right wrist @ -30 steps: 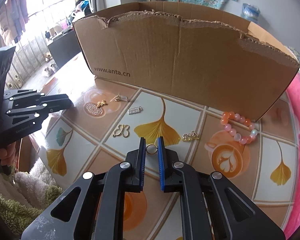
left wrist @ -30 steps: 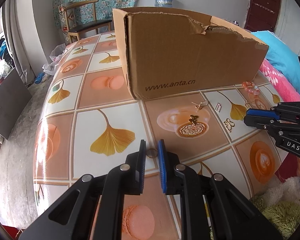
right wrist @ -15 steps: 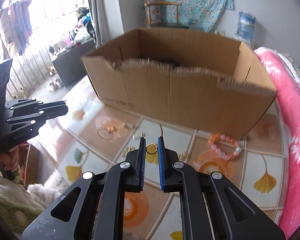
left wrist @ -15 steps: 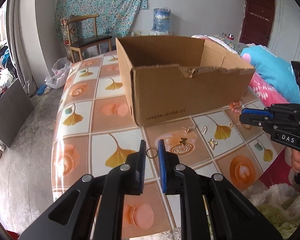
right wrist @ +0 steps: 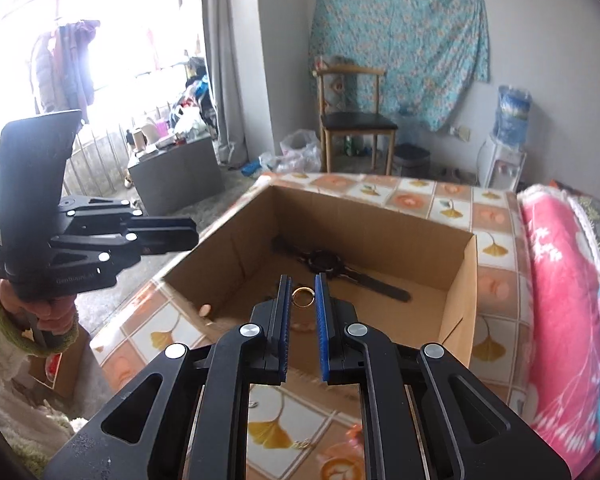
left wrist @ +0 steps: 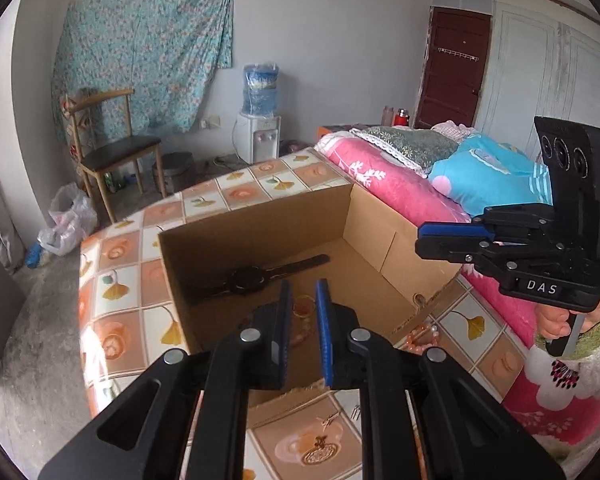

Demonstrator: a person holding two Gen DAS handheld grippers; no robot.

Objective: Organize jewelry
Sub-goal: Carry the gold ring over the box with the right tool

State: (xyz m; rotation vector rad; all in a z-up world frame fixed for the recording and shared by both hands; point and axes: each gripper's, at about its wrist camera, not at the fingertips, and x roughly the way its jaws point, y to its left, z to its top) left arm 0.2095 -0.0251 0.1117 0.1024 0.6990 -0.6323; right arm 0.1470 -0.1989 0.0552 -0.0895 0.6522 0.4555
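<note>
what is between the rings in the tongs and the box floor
Nothing visible. Each ring hangs above the open cardboard box. Only a black watch lies farther back on its floor.

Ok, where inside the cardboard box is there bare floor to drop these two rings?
Bare floor lies right of the watch, toward the cardboard box's right wall. The near left corner is crowded: a bead bracelet lies there, the watch just behind it.

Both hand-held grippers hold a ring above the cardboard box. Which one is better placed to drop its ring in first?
Probably either: the left hand-held gripper and right hand-held gripper each hold a ring over the open cardboard box.
</note>
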